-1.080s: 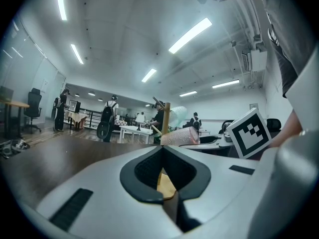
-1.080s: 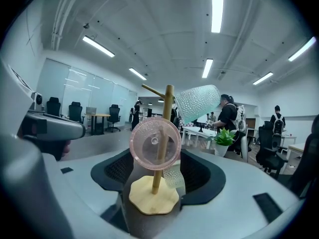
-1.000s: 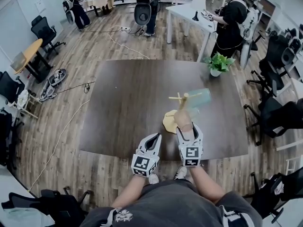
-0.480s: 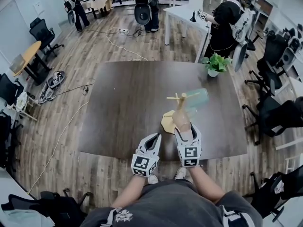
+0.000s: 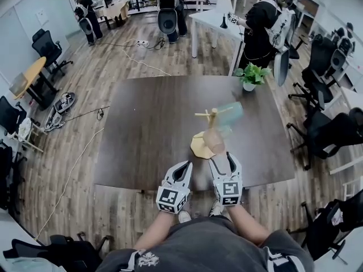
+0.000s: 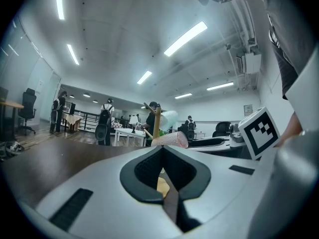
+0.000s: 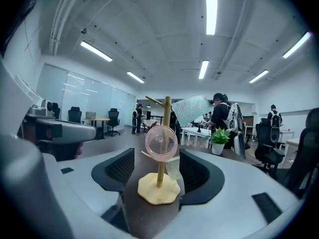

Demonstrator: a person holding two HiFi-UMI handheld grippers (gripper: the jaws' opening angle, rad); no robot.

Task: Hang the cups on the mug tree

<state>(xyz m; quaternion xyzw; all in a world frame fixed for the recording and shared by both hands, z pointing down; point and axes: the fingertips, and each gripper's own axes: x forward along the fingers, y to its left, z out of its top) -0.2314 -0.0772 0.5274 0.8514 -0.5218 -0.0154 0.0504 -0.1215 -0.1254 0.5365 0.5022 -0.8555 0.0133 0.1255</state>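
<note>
Moved: right gripper has drawn back from the pink cup toward the near table edge, and the cup stays on the tree.
Pink cup: hangs on a low peg on the near side of the tree, mouth facing the right gripper.
Other cups: a teal cup hangs from an upper peg, tilted to the right. A clear cup hangs low, just behind the pink one.
Tree: upright on its pale base, near the middle of the dark table.
Right gripper: jaws spread wide, nothing between them, lined up with the tree.
Left gripper: jaws pressed together, empty, low beside the right one.
Doing it well: all three cups appear hung. Pull the right gripper straight back with its jaws spread, so no pad clips the pink cup or tips the light tree.
Check: whether the pink handle sits fully on its peg cannot be seen.
</note>
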